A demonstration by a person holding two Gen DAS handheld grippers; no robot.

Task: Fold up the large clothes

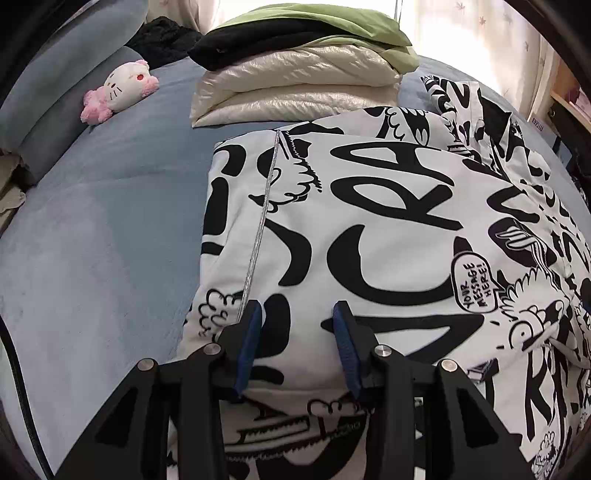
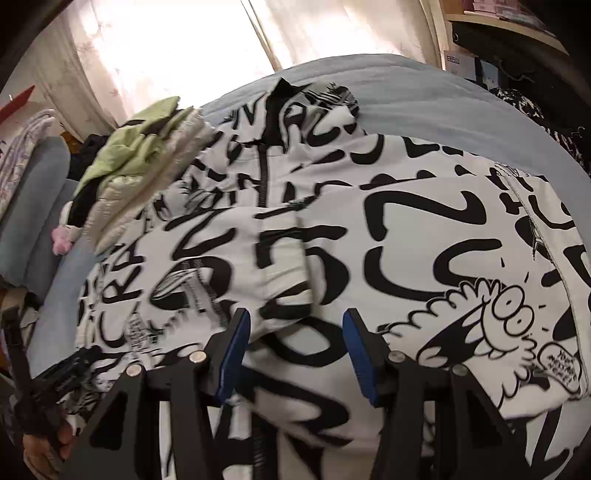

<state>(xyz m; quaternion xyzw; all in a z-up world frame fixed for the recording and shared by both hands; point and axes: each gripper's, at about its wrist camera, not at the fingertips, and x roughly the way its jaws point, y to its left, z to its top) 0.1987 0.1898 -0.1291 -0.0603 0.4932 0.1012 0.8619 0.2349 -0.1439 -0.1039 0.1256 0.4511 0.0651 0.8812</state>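
A large white jacket with a black graffiti print [image 1: 388, 221] lies spread on the blue bed [image 1: 92, 240], one side folded in along a silver zipper line [image 1: 264, 206]. My left gripper [image 1: 298, 314] stands over the jacket's near part just above the ribbed hem [image 1: 295, 424]. Its blue pads are apart and the fabric between them is flat, not bunched. In the right wrist view, which is blurred, the same jacket [image 2: 388, 229] fills the frame. My right gripper [image 2: 295, 321] hovers over a folded-in sleeve [image 2: 284, 266] with its jaws apart and nothing pinched.
A stack of folded clothes [image 1: 295, 74], cream, black and green, sits at the back of the bed beside a pink and white plush toy [image 1: 118, 88]. Grey pillows [image 1: 48, 103] line the left side. A hand [image 2: 40, 446] shows at the bottom left. Shelves [image 2: 517, 26] stand to the right.
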